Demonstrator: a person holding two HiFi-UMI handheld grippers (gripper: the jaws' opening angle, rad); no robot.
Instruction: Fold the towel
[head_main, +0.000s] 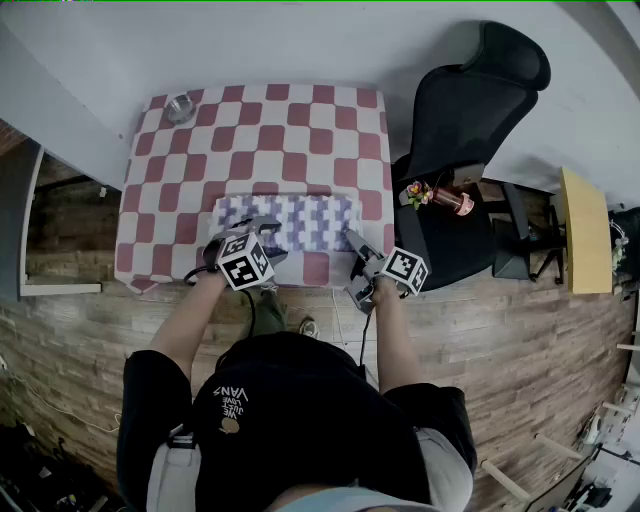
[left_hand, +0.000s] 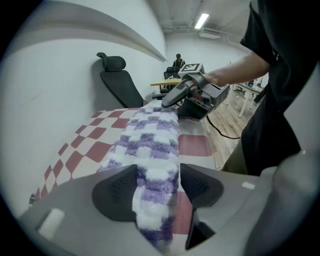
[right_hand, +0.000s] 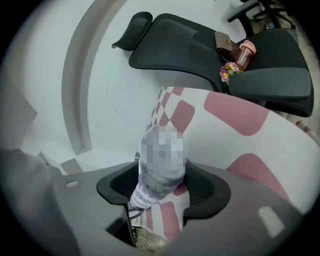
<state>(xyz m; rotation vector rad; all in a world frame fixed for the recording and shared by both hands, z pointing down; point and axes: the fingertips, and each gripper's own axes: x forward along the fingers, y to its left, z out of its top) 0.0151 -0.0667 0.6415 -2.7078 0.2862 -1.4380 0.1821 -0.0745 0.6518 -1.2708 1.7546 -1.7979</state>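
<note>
A purple-and-white checked towel (head_main: 300, 222) lies as a long strip along the near edge of the table (head_main: 270, 130), which has a red-and-white checked cloth. My left gripper (head_main: 258, 228) is at the towel's left end. In the left gripper view the towel (left_hand: 150, 140) runs between the open jaws (left_hand: 155, 187), filling the gap without being squeezed. My right gripper (head_main: 354, 244) is at the towel's right end. Its jaws (right_hand: 161, 186) stand wide with a bunched towel end (right_hand: 145, 192) between them. The right gripper (left_hand: 175, 96) also shows in the left gripper view at the strip's far end.
A small metal bowl (head_main: 180, 107) sits at the table's far left corner. A black office chair (head_main: 470, 100) stands close to the right of the table, with flowers and a pink bottle (head_main: 452, 198) on its seat. The floor is wooden, and a wooden board (head_main: 583, 230) stands farther right.
</note>
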